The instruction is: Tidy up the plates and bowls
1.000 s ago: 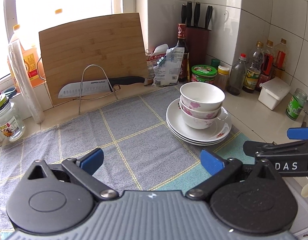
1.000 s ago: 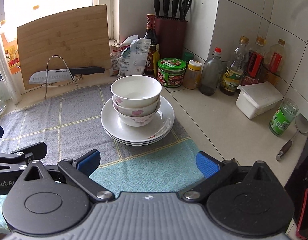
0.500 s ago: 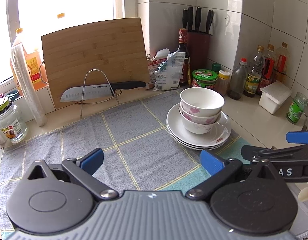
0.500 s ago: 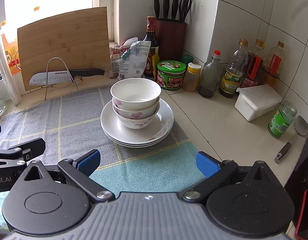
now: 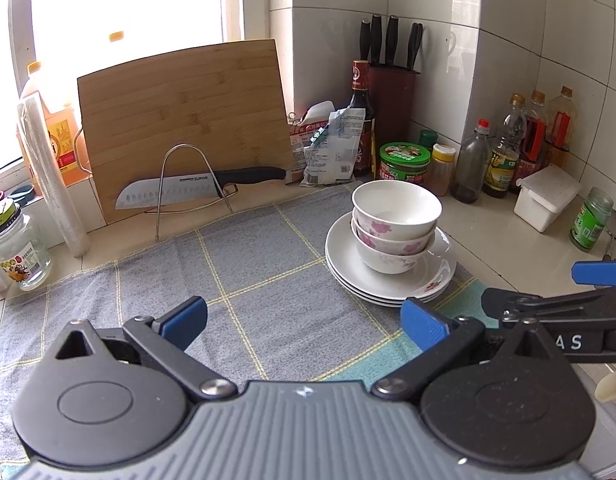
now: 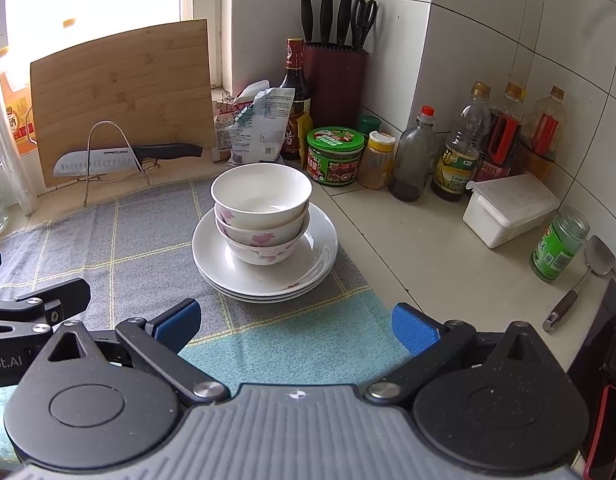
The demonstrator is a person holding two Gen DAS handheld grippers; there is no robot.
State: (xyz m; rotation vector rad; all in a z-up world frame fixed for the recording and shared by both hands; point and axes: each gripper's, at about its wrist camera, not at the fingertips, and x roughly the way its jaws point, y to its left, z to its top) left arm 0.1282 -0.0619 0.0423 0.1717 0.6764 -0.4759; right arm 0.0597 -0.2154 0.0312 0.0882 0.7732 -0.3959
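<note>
Three white bowls with pink flowers [image 5: 394, 232] [image 6: 261, 216] sit nested on a stack of three white plates [image 5: 440, 276] [image 6: 320, 256] on a grey checked cloth [image 5: 227, 280] [image 6: 119, 248]. My left gripper [image 5: 303, 320] is open and empty, held over the cloth, near and left of the stack. My right gripper [image 6: 293, 326] is open and empty, just in front of the stack. Each gripper shows at the edge of the other's view.
A bamboo cutting board [image 5: 183, 120] and a knife [image 5: 195, 190] on a wire rack stand at the back. A knife block [image 6: 334, 80], bottles [image 6: 460, 152], jars, a white box [image 6: 508, 208] and a spoon [image 6: 580, 284] crowd the right counter. A glass jar [image 5: 17, 244] stands left.
Both grippers have drawn back and up a little, so the stack looks slightly farther. The bowls and plates have not moved.
</note>
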